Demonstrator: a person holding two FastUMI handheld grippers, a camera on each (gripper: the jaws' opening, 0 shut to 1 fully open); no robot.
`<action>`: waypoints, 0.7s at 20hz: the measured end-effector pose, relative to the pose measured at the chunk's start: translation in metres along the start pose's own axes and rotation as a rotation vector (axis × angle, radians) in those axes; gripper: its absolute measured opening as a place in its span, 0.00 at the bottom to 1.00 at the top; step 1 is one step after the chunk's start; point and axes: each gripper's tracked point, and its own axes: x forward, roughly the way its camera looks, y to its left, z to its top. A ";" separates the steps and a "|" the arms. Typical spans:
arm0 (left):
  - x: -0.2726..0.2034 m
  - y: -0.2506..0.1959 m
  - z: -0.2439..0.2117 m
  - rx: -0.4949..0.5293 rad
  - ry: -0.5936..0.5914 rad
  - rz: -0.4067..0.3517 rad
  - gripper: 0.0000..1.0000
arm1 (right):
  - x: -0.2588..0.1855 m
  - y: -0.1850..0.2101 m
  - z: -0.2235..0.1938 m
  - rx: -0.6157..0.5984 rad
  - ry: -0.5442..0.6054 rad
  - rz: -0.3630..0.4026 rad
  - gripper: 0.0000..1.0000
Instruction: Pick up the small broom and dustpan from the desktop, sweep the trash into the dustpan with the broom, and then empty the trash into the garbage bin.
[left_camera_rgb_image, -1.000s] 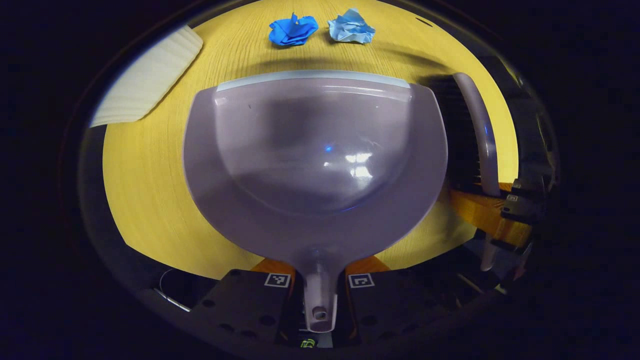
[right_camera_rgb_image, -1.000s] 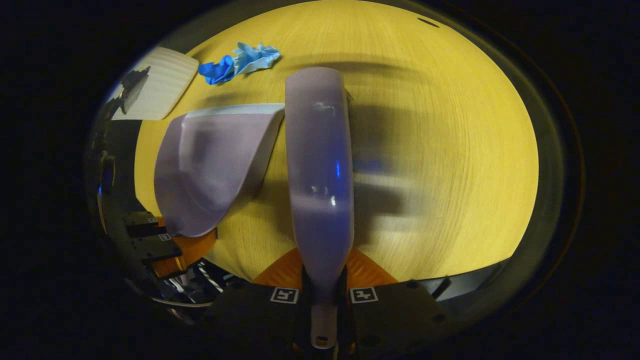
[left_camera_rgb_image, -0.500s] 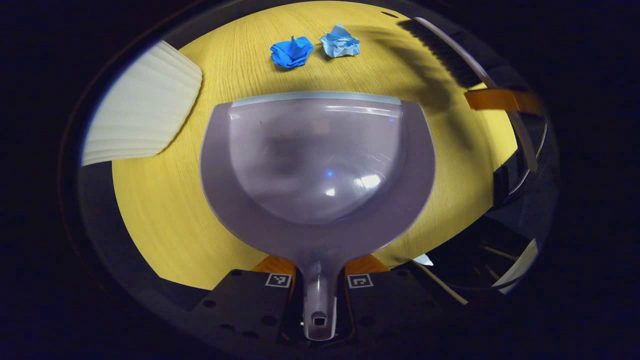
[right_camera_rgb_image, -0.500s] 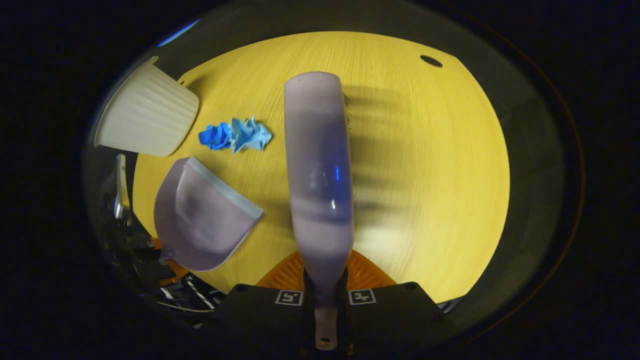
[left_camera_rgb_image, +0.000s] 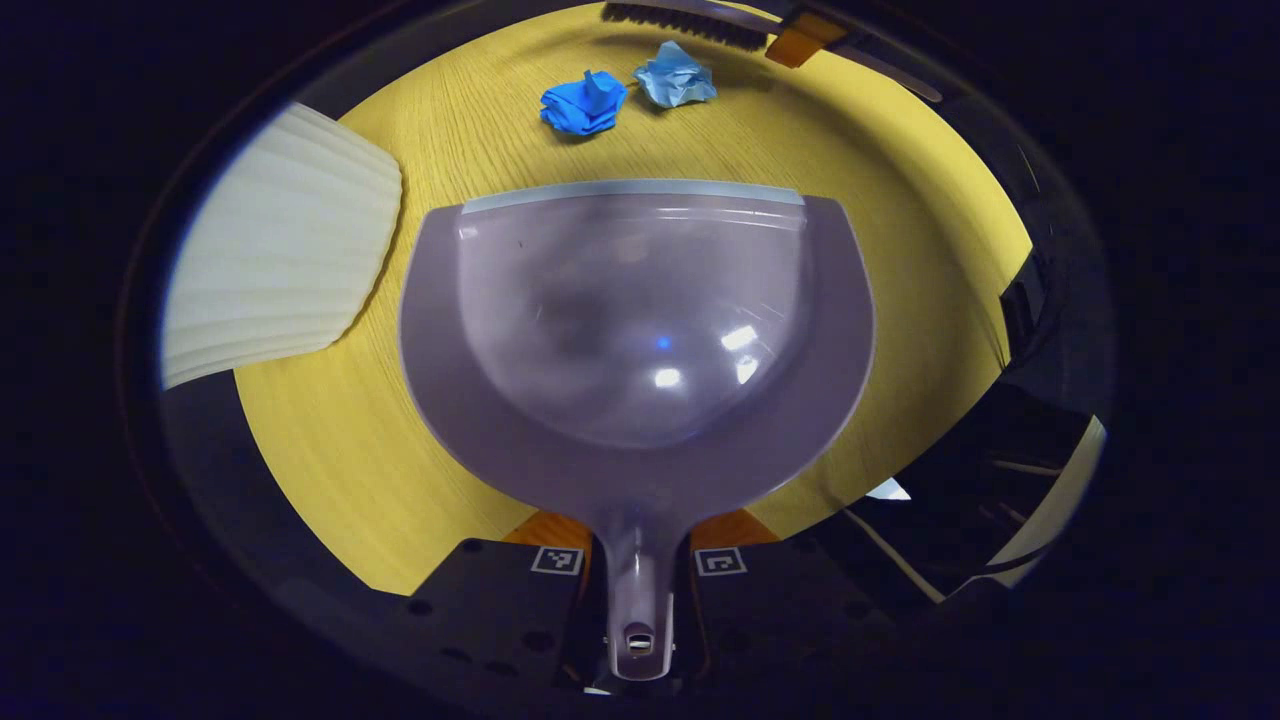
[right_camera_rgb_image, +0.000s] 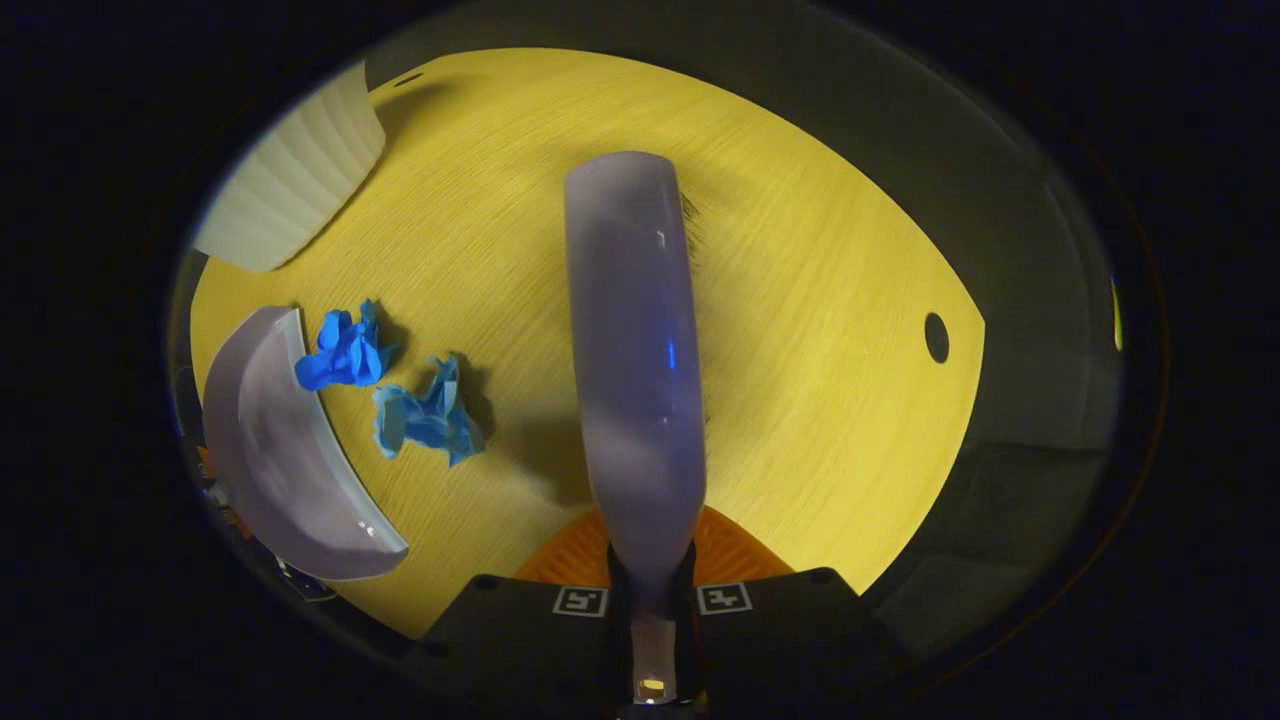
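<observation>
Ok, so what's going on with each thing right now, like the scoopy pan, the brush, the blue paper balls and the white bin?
dustpan: empty, handle clamped in the left gripper, lip facing the paper.
broom: handle clamped in the right gripper, bristles beyond the paper.
dark blue paper ball: crumpled, on the desktop, not swept.
light blue paper ball: crumpled, beside the dark one, not swept.
garbage bin: white, ribbed, left of the dustpan.

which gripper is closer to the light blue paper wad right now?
Hard to call. The right gripper, holding the broom, sits just beyond the wad; the left gripper is behind the dustpan, whose lip stops short.
</observation>
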 end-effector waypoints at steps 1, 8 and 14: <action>0.002 0.000 -0.001 0.002 0.000 -0.005 0.24 | 0.005 0.001 0.002 -0.039 0.017 -0.005 0.18; 0.016 0.005 -0.006 0.027 0.013 0.009 0.24 | 0.005 0.058 -0.014 -0.293 0.093 0.114 0.17; 0.022 0.009 -0.013 0.085 -0.002 0.029 0.24 | -0.003 0.074 -0.052 -0.550 0.141 0.255 0.18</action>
